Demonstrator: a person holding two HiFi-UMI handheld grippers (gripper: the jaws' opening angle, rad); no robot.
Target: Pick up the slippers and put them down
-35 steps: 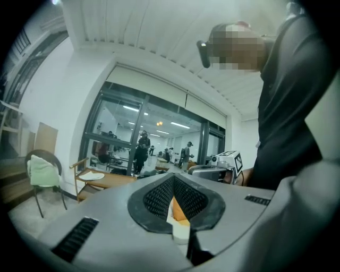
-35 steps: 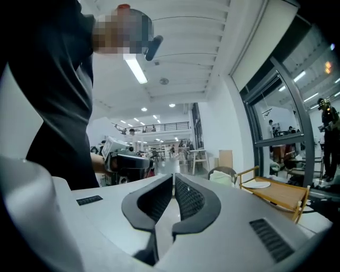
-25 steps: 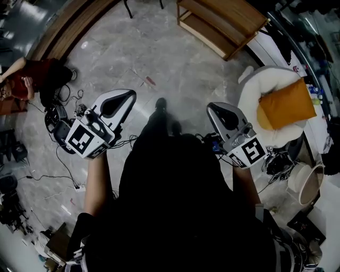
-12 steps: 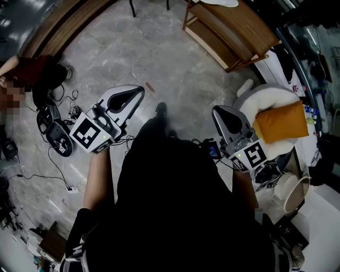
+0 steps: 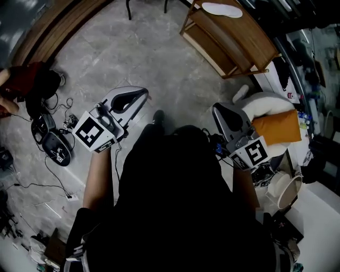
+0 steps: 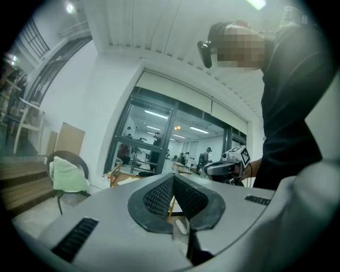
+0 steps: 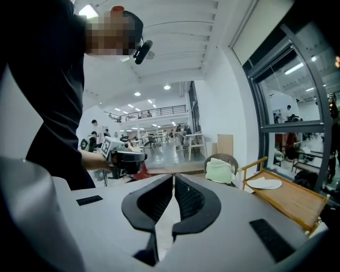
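A white slipper (image 5: 222, 9) lies on the top shelf of a low wooden rack (image 5: 234, 40) at the far side of the head view. The right gripper view shows that slipper (image 7: 264, 183) on the rack (image 7: 289, 199) at right. My left gripper (image 5: 142, 94) is held level over the grey floor, its jaws closed tip to tip (image 6: 172, 177) with nothing in them. My right gripper (image 5: 217, 108) points slightly downward, shut and empty (image 7: 173, 176). Both are well short of the rack. Each gripper shows in the other's view, held at my sides.
A white beanbag with an orange cushion (image 5: 277, 126) sits right of my right gripper, a pale basket (image 5: 288, 190) nearer me. Cables and dark devices (image 5: 52, 142) litter the floor at left, by a person in red (image 5: 24, 79). A chair with a green cushion (image 7: 223, 170) stands ahead.
Both grippers have travelled forward over the floor with me. The rack has drawn nearer and the white slipper on it has come into the head view. Jaws stayed closed.
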